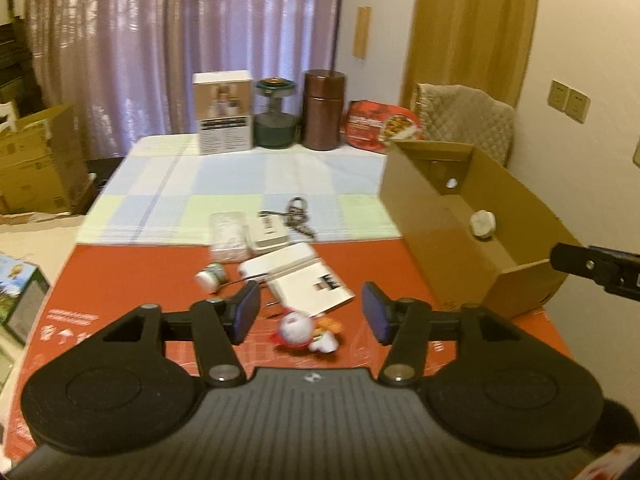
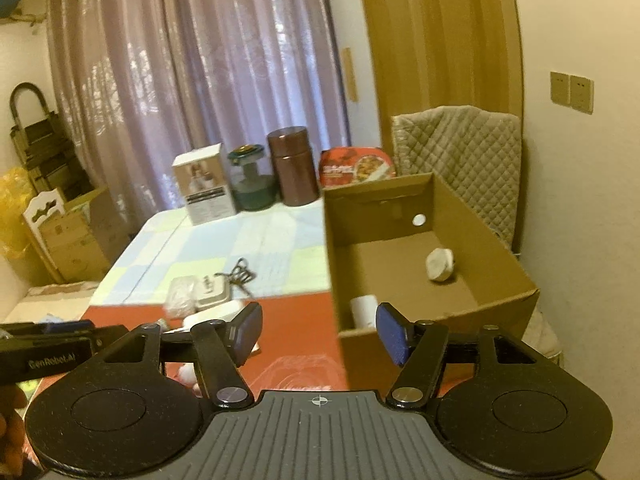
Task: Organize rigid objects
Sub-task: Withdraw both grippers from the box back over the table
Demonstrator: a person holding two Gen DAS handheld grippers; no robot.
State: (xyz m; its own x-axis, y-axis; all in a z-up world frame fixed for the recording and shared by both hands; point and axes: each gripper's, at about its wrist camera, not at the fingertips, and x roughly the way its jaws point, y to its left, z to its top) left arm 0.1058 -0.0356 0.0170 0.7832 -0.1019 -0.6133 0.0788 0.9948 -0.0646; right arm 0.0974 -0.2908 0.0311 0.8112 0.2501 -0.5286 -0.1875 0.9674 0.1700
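Observation:
In the left wrist view my left gripper (image 1: 310, 314) stands open over the red mat (image 1: 132, 280), nothing between its pads. Just below it lies a small white and red figure (image 1: 298, 330). Beyond that are a white booklet (image 1: 316, 290), a white box (image 1: 276, 266), a small white bottle (image 1: 211, 277), a clear packet (image 1: 228, 236), a white case (image 1: 269, 233) and a dark cable (image 1: 298, 216). An open cardboard box (image 1: 436, 224) stands at the right with a white lump (image 1: 483, 224) inside. My right gripper (image 2: 320, 330) is open and empty before that box (image 2: 500, 280), which also holds a white cylinder (image 2: 364, 310).
At the table's far end stand a white carton (image 1: 222, 112), a green jar (image 1: 276, 114), a brown canister (image 1: 323, 110) and a red food pack (image 1: 384, 124). A quilted chair (image 1: 466, 120) is behind the box. Cardboard boxes (image 1: 36, 160) sit on the floor at left.

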